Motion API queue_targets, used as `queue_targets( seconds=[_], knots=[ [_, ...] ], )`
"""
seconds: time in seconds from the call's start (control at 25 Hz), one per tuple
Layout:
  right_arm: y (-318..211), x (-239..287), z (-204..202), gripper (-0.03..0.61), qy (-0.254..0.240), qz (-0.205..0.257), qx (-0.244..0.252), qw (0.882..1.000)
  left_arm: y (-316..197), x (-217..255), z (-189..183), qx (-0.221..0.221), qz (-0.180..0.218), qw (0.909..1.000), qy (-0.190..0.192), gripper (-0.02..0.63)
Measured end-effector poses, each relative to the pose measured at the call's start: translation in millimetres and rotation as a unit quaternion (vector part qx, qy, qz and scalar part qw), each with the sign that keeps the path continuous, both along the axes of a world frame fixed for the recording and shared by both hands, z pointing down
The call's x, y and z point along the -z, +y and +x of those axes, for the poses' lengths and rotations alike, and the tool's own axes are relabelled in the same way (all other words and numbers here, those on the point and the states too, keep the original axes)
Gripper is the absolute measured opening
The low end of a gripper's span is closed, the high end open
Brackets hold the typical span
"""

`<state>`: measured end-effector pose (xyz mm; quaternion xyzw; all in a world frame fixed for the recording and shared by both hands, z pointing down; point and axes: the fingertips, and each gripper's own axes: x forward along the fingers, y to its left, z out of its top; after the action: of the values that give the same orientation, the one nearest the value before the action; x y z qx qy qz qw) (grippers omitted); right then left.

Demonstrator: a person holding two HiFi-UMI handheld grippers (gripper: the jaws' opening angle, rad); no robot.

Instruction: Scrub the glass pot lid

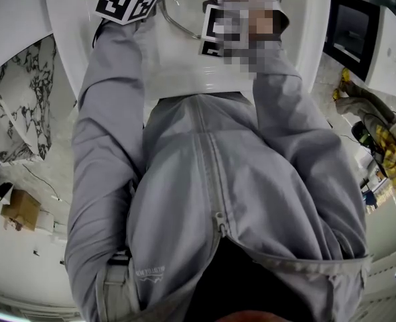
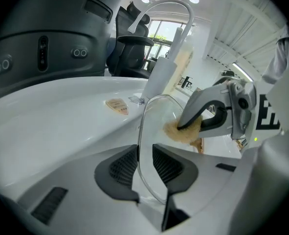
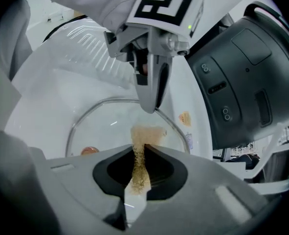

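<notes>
**Glass pot lid [image 2: 156, 119] stands on edge in the sink [image 2: 61, 126] for its scrub**

Left gripper view: the left gripper [image 2: 145, 166] is clenched on the lid's metal rim. The rim runs up between its ribbed pads [image 2: 122, 168] and holds the lid upright inside the sink, with the faucet [image 2: 171, 9] rising at the sink's far rim. The right gripper [image 2: 186, 126] comes in from the sink's other side and sets a tan scrub pad [image 2: 181, 135] against the glass.

Right gripper view: the right gripper's jaws are pinched tight on the pad, which pokes past their tips onto the middle of the glass. The left gripper bites the lid's rim on the side toward the sink's wall. A reddish spot [image 3: 89, 151] shows at the lid's lower edge; what it is cannot be told.

Head view: grey sleeves [image 1: 110, 113] cover most of the sink. Only an arc of the lid's rim shows inside it, between the two marker cubes [image 1: 127, 0].

Done well, this step probably calls for a firm left-hand clamp and steady, moderate pressure from the pad. The strokes should overlap from the middle out to the rim. Pushing hard far from the clamp could lever the smooth glass out of the grip and drop it into the sink.
</notes>
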<state>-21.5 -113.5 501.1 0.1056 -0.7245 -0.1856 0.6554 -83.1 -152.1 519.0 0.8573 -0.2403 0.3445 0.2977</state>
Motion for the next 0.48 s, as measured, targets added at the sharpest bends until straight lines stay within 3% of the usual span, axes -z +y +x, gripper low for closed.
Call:
queue_targets(
  seconds=[0.48],
  knots=[
    [53.6, -25.9, -7.4, 0.035, 0.050, -0.048, 0.017, 0.997, 0.2, -0.6, -0.8, 0.007, 0.001, 1.0000, 0.005, 0.094]
  ],
)
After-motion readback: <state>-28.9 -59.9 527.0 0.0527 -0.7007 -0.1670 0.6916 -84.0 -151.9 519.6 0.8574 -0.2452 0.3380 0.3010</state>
